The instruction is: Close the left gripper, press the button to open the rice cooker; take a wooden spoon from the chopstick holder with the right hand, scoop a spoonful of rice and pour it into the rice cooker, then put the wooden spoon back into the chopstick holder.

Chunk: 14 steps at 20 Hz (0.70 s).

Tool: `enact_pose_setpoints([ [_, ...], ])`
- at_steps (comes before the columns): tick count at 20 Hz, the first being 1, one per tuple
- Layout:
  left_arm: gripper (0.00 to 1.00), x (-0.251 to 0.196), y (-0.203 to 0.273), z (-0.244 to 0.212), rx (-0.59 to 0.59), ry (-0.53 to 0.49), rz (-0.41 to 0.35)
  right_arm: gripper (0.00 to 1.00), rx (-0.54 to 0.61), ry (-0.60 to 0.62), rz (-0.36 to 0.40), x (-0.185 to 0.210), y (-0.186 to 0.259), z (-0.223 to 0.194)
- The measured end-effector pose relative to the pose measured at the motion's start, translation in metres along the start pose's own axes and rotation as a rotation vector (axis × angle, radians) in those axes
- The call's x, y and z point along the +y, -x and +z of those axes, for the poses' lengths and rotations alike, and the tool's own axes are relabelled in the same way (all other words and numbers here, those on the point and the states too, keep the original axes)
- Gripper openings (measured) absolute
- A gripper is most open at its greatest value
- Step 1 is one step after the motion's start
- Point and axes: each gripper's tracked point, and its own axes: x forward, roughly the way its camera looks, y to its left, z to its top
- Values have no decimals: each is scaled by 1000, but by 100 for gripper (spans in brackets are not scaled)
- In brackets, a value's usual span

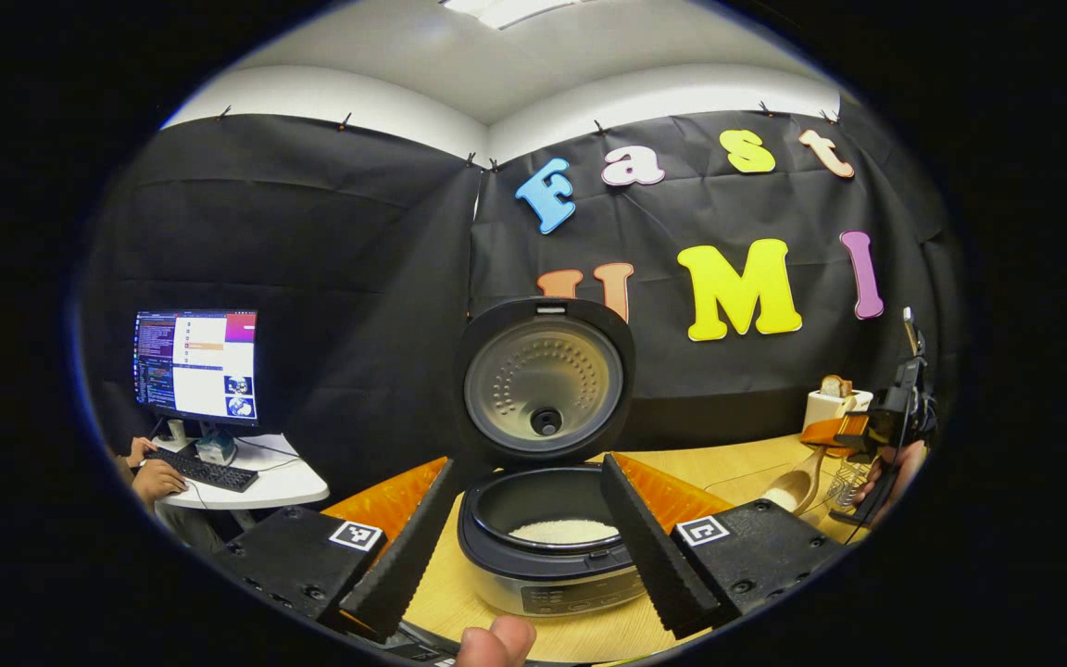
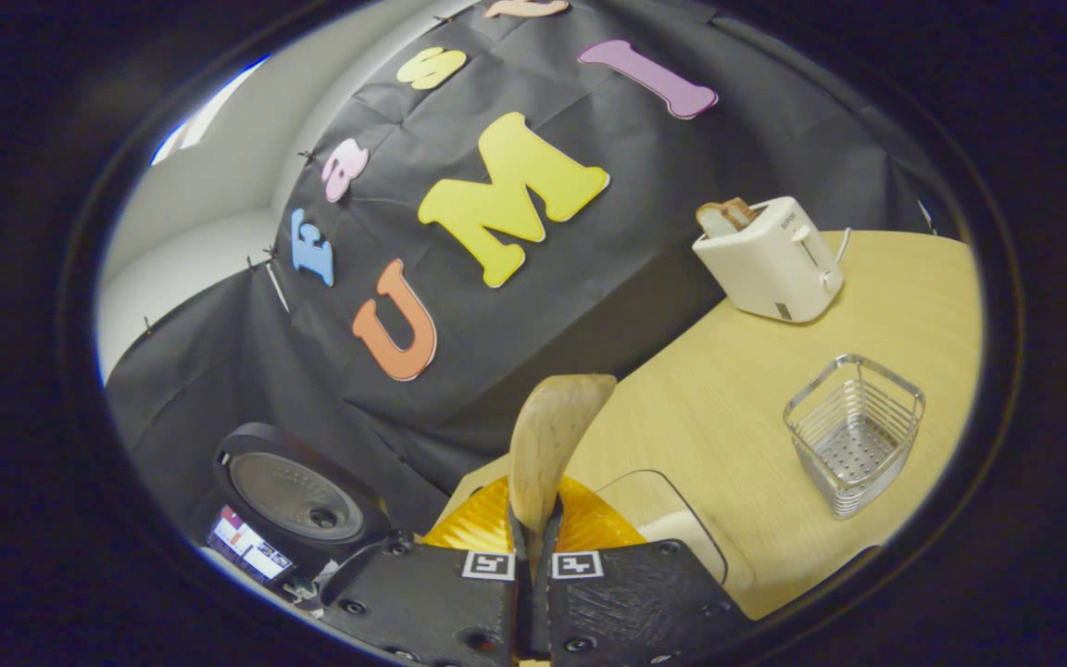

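Left gripper (image 1: 533, 537): fingers spreading wide apart, gripping nothing, framing one rice cooker (image 1: 547, 547) directly ahead. Its lid (image 1: 545, 378) is standing upright, and white rice (image 1: 563, 530) is lying in the pot. A thumb tip (image 1: 495, 641) is showing below.

Right gripper (image 2: 532, 528): fingers pressing together on one wooden spoon (image 2: 550, 435), bowl pointing up and ahead. One wire chopstick holder (image 2: 853, 434) is sitting ahead to its right on the wooden table (image 2: 728, 417), holding nothing. One white toaster (image 2: 770, 257) with bread is standing farther beyond; its lettering is too small to read. One monitor (image 1: 196, 365) is glowing far left of the left gripper.
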Motion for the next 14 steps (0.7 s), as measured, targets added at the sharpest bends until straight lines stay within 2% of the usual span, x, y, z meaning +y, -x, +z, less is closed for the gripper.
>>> enact_pose_setpoints([
  [6,99,18,1,0,-1,-1,28,0,-13,-8,49,35,-8,21],
  [10,99,38,1,-2,7,16,60,0,10,-33,116,81,-20,20],
  [14,99,44,0,-5,9,24,62,0,39,12,200,143,-33,7],
])
